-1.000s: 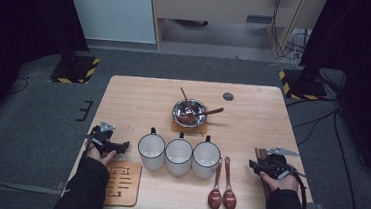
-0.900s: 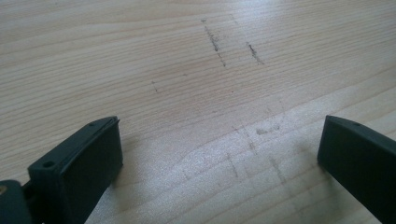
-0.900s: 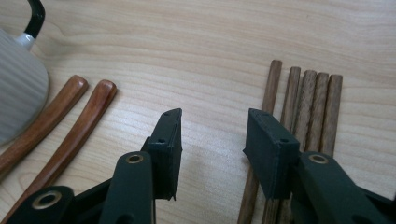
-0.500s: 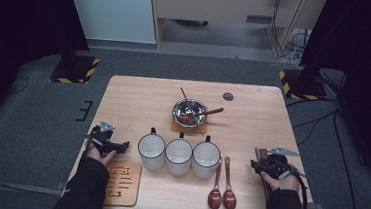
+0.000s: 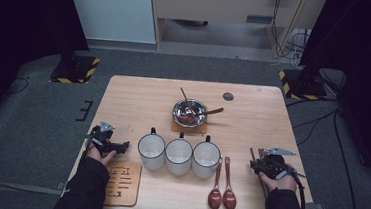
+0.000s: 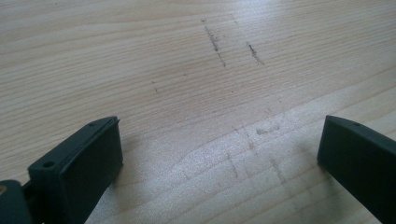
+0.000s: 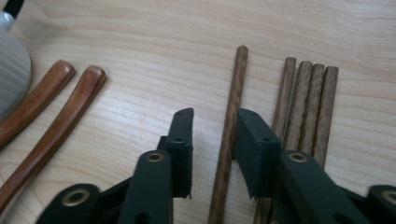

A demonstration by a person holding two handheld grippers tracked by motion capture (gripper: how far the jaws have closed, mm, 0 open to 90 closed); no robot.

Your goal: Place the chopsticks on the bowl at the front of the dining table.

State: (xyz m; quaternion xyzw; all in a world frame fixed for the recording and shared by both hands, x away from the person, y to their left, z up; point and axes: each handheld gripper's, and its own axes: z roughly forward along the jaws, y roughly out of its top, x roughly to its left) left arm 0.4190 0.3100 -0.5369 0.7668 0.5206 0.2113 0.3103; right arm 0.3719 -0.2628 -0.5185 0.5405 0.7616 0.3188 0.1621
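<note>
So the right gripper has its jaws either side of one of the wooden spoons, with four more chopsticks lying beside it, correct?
Not a spoon. The right gripper view shows the right gripper with its jaws either side of a single chopstick, not closed on it. The two wooden spoons lie off to the side. The four chopsticks lying beside it are right.

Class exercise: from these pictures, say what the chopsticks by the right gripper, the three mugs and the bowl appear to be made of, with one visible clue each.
Chopsticks: dark brown wood, judging by the lengthwise grain and matte surface. Mugs: probably glazed ceramic or enamel, being smooth white with dark rims. Bowl: likely polished steel, since it is silvery and reflective.
</note>
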